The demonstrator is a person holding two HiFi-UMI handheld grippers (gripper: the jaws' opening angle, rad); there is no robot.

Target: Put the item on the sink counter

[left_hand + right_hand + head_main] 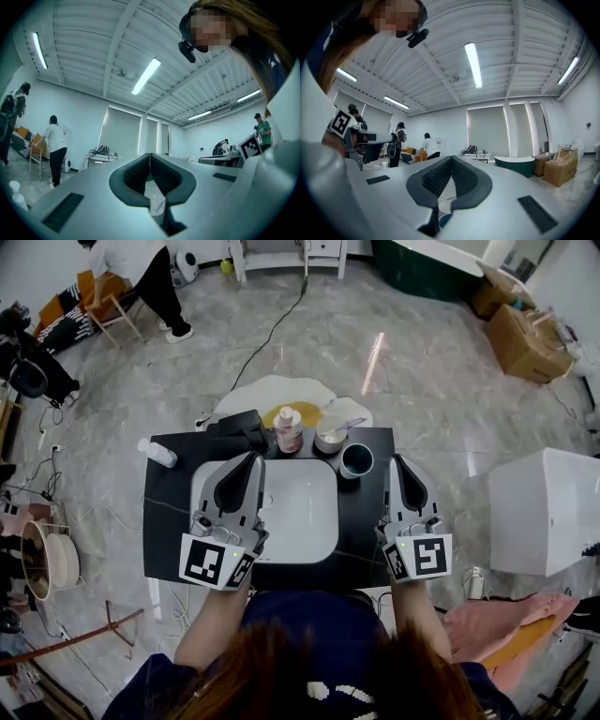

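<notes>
A black sink counter (169,514) holds a white basin (300,512). Along its back edge stand a white bottle with a pink label (288,430), a white cup with a toothbrush (330,435) and a dark teal cup (356,461). A clear bottle (157,454) lies at the back left corner. My left gripper (254,458) hovers over the basin's left rim, shut and empty. My right gripper (394,460) is over the counter's right side beside the teal cup, shut and empty. In the gripper views the left gripper (149,155) and right gripper (451,158) show their jaws touching at the tips.
A black box (239,425) sits at the counter's back. A white cabinet (548,512) stands to the right, with cardboard boxes (530,343) beyond. A white and yellow rug (281,395) and a cable (272,334) lie on the floor. A person (141,277) bends at far left.
</notes>
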